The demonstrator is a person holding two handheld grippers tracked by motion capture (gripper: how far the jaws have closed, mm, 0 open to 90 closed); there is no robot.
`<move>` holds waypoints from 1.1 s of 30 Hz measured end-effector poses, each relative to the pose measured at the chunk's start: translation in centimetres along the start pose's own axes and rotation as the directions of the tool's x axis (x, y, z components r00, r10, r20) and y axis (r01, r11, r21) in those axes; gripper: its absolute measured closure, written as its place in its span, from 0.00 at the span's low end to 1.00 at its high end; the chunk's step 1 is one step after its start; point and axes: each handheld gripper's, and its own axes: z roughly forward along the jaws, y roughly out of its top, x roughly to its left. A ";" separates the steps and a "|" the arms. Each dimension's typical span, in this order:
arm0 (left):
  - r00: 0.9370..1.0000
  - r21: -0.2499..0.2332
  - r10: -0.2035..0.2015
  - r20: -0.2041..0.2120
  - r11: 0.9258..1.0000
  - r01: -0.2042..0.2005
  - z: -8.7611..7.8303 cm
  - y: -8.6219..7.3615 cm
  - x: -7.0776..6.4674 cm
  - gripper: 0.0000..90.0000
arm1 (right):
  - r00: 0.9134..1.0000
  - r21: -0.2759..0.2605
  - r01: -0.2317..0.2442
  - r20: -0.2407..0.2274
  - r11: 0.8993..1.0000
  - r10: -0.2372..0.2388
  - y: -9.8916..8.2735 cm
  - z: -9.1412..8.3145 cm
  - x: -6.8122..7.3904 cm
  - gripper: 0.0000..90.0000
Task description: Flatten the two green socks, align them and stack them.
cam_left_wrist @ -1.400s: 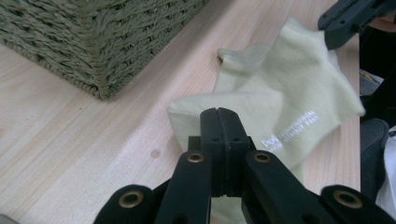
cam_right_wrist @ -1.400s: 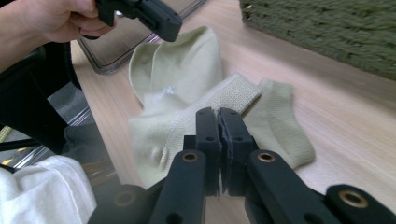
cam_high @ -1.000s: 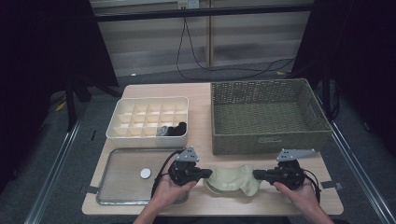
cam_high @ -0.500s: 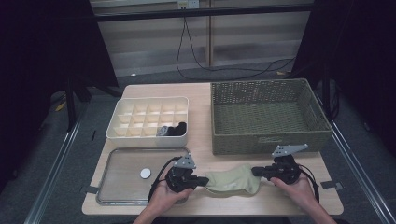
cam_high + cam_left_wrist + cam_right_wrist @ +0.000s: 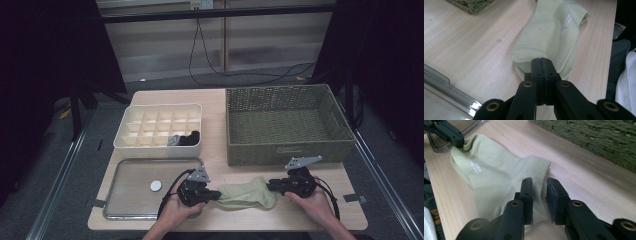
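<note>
One tool clamped on sock

You see the sock is soft knitted cloth, matt (fine ribbed weave); the table is pale smooth wood; the basket is rough woven wicker; the tray is glossy metal.

Pale green sock, flat on wooden table, stretched sideways near front edge
</note>
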 end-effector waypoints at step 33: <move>0.993 0.062 0.115 -0.014 0.992 -0.114 2.5 1.3 -1.0 0.81 | 0.999 -0.027 -0.043 0.008 0.999 0.043 -0.3 -1.0 -1.0 1.00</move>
